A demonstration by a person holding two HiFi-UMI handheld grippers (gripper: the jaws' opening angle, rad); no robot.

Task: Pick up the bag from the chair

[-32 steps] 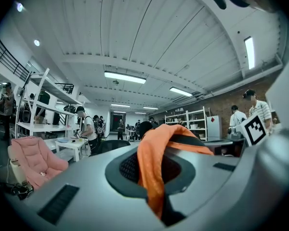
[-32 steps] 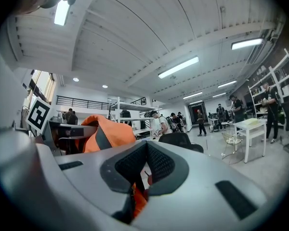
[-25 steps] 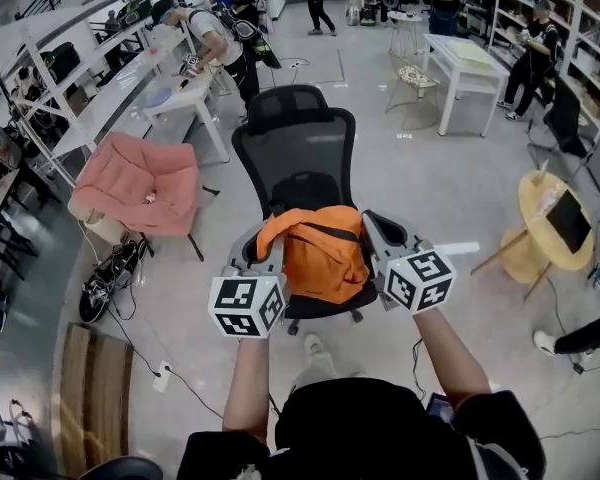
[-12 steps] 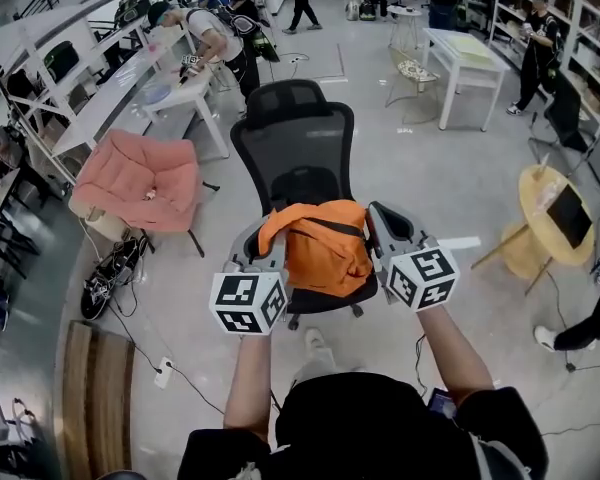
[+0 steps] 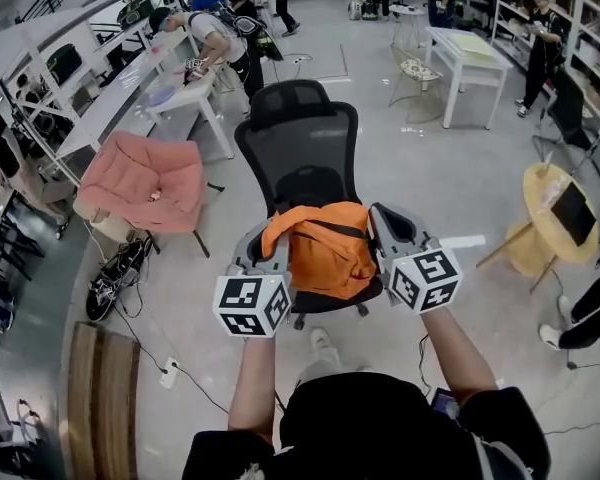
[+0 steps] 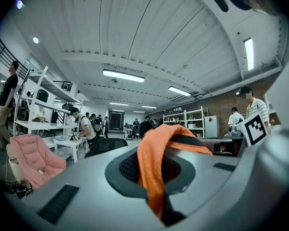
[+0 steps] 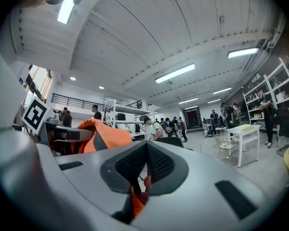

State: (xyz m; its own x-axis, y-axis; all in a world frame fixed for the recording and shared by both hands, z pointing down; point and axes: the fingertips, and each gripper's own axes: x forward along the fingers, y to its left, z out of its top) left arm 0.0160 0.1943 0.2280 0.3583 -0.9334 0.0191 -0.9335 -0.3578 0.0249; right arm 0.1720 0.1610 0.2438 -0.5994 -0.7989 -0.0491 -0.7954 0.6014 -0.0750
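Orange fabric bag [image 5: 325, 253] hangs straight ahead of me, strung between my two tools, with the black mesh office chair [image 5: 302, 143] directly beneath and beyond it. My left tool [image 5: 272, 248] is at the bag's left edge and my right tool [image 5: 378, 233] at its right edge, so neither hand is nearer; they stand level with each other, one at each side.

In the left gripper view my left tool [image 6: 154, 179] is clamped on a fold or strap of the orange cloth [image 6: 151, 153], which runs up out of the closed jaws and arches away to the right. In the right gripper view my right tool [image 7: 137, 179] has its jaws together too, with a small bunch of orange cloth nipped low between the pads, while the bulk of the bag [image 7: 103, 136] bulges off to the left.

From above, the bag covers most of the seat, and I cannot tell whether its underside has come clear or rests there. Its width runs from one tool to the other, with the backrest rising just behind it. I judge the coming move to be straight up and back toward me, both hands together, so the load stays level and does not catch the backrest.
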